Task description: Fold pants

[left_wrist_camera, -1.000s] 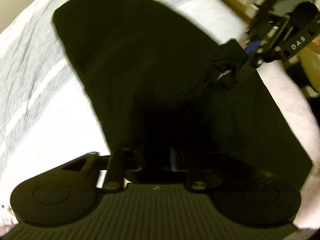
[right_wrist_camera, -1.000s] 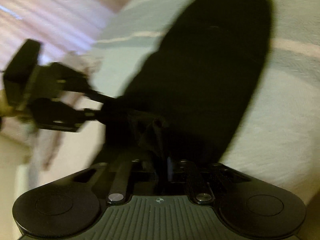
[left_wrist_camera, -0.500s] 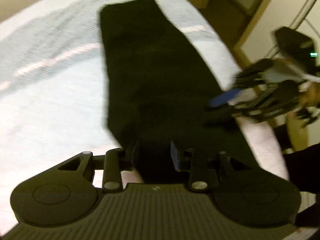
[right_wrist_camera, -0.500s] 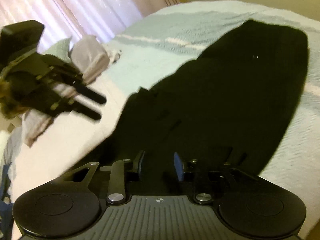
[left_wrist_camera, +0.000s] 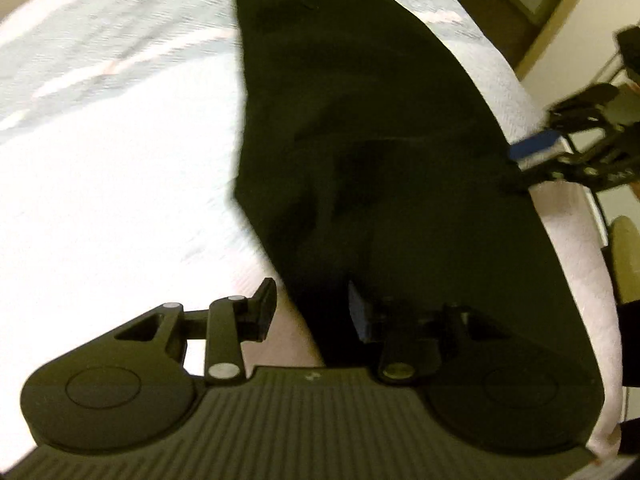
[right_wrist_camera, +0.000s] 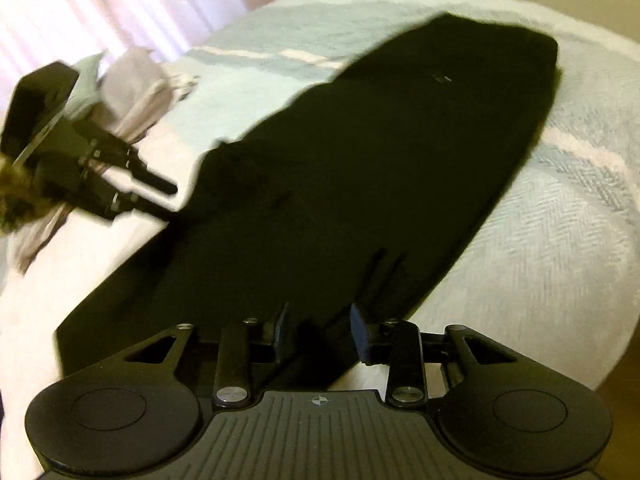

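Observation:
Black pants (left_wrist_camera: 380,140) lie stretched out flat on a pale bedspread (left_wrist_camera: 100,180), also seen as pants (right_wrist_camera: 380,168) on the bedspread (right_wrist_camera: 560,240) in the right wrist view. My left gripper (left_wrist_camera: 312,312) hovers over the near left edge of the cloth, fingers apart, nothing pinched. My right gripper (right_wrist_camera: 322,332) hangs above the near end, its jaws opening, with the fabric lying loose beneath them. Each gripper shows in the other's view: the right gripper (left_wrist_camera: 520,164) at the pants' right edge, the left gripper (right_wrist_camera: 170,200) at their left edge.
Crumpled grey and white clothes (right_wrist_camera: 132,76) lie on the bed behind the left gripper, with curtains (right_wrist_camera: 120,0) beyond. The bed's edge (left_wrist_camera: 568,240) runs close along the pants' right side. Wooden furniture (left_wrist_camera: 520,12) stands past it.
A second ago both grippers held bunched black fabric close together. They have let go and drawn apart to opposite sides. The pants now lie flat, and the right jaws stand wider.

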Demonstrator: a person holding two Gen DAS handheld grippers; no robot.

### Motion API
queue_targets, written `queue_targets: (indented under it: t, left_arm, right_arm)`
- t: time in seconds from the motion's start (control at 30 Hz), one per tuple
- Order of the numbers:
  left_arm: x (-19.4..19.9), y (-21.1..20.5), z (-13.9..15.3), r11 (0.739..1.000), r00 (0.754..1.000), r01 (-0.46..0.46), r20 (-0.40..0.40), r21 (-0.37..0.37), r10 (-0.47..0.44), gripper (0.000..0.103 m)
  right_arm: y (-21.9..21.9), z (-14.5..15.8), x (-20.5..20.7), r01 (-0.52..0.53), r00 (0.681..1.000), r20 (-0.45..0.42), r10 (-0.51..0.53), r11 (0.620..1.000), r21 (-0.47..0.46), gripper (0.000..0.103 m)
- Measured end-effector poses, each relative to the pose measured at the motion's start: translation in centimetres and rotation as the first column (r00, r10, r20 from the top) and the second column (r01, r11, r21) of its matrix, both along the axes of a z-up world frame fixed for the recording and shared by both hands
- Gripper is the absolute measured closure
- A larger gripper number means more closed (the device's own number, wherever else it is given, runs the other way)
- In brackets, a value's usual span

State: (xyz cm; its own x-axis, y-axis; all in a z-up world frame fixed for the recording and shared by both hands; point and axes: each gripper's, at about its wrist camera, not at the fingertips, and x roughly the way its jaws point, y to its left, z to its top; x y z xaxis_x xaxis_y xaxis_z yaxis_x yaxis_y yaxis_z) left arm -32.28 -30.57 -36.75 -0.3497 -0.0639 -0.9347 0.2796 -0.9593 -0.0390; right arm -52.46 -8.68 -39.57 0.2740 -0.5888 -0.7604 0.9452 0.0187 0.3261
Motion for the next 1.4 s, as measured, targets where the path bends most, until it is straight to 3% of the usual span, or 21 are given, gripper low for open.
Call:
queue_targets:
  t: [0.17,0.3,0.37,0.43,0.47,0.57,0.63,0.7,0.83,0.9,0.97,1.07,1.1,1.17,1.27,1.4]
  left_arm:
    - [8.2,5.9,4.2,0.993,0.996,0.067,-0.052,-0.1,-0.072,0.074]
    - [14.5,14.3,4.6,0.955,0.972,0.207,-0.064,-0.211,-0.225,0.066]
    - [16.9,19.2,3.5,0.891,0.931,0.345,-0.018,-0.296,-0.366,0.063]
    - [18.2,23.6,1.4,0.781,0.862,0.482,0.054,-0.397,-0.505,0.062]
    - [19.1,25.4,0.3,0.709,0.819,0.537,0.08,-0.458,-0.568,0.06]
    - [19.4,27.8,-3.5,0.549,0.744,0.612,0.179,-0.569,-0.644,0.06]
    - [19.3,27.2,-5.5,0.474,0.719,0.636,0.245,-0.609,-0.65,0.06]
    - [20.1,26.6,-7.0,0.428,0.709,0.651,0.301,-0.627,-0.638,0.06]
    - [22.0,25.6,-7.8,0.394,0.72,0.638,0.33,-0.662,-0.61,0.062]
    - [21.8,26.5,-7.7,0.365,0.719,0.629,0.334,-0.687,-0.609,0.063]
    - [22.2,26.1,-7.8,0.314,0.7,0.63,0.344,-0.71,-0.626,0.062]
    - [22.8,26.3,-8.2,0.238,0.665,0.642,0.374,-0.729,-0.647,0.057]
    - [23.1,26.4,-8.1,0.225,0.661,0.64,0.376,-0.735,-0.65,0.055]
    - [23.6,26.5,-7.9,0.215,0.663,0.627,0.367,-0.749,-0.652,0.052]
    - [24.4,27.6,-7.5,0.189,0.625,0.638,0.358,-0.746,-0.694,0.052]
    - [23.6,28.3,-8.5,0.164,0.593,0.655,0.368,-0.738,-0.716,0.04]
  right_arm:
    - [7.1,2.1,9.4,-0.231,0.966,-0.134,0.221,0.97,-0.069,0.062]
    - [11.9,0.9,17.7,-0.409,0.875,-0.31,0.371,0.91,-0.064,0.061]
    - [13.4,0.0,21.2,-0.473,0.816,-0.403,0.414,0.879,-0.054,0.061]
    - [14.6,-1.3,23.9,-0.523,0.749,-0.507,0.426,0.85,-0.058,0.061]
    - [14.7,-2.0,25.1,-0.542,0.713,-0.556,0.428,0.839,-0.049,0.061]
    - [14.2,-4.7,27.5,-0.566,0.618,-0.659,0.428,0.825,0.005,0.061]
    - [14.8,-6.1,27.5,-0.561,0.567,-0.708,0.421,0.827,0.043,0.064]
    - [15.7,-6.8,26.8,-0.548,0.508,-0.767,0.393,0.834,0.064,0.066]
    - [17.9,-7.2,26.8,-0.552,0.416,-0.833,0.366,0.829,0.088,0.065]
    - [18.0,-7.4,27.5,-0.543,0.393,-0.851,0.35,0.834,0.092,0.064]
    - [18.4,-7.8,28.1,-0.556,0.382,-0.855,0.351,0.826,0.091,0.063]
    - [18.6,-8.8,28.5,-0.562,0.309,-0.882,0.356,0.817,0.133,0.063]
    - [18.4,-9.0,28.6,-0.553,0.296,-0.886,0.356,0.82,0.145,0.063]
    - [17.9,-9.5,28.3,-0.548,0.306,-0.882,0.358,0.824,0.144,0.062]
    - [16.7,-10.2,28.8,-0.545,0.313,-0.88,0.357,0.827,0.142,0.062]
    - [16.1,-9.8,28.8,-0.517,0.369,-0.859,0.354,0.847,0.126,0.066]
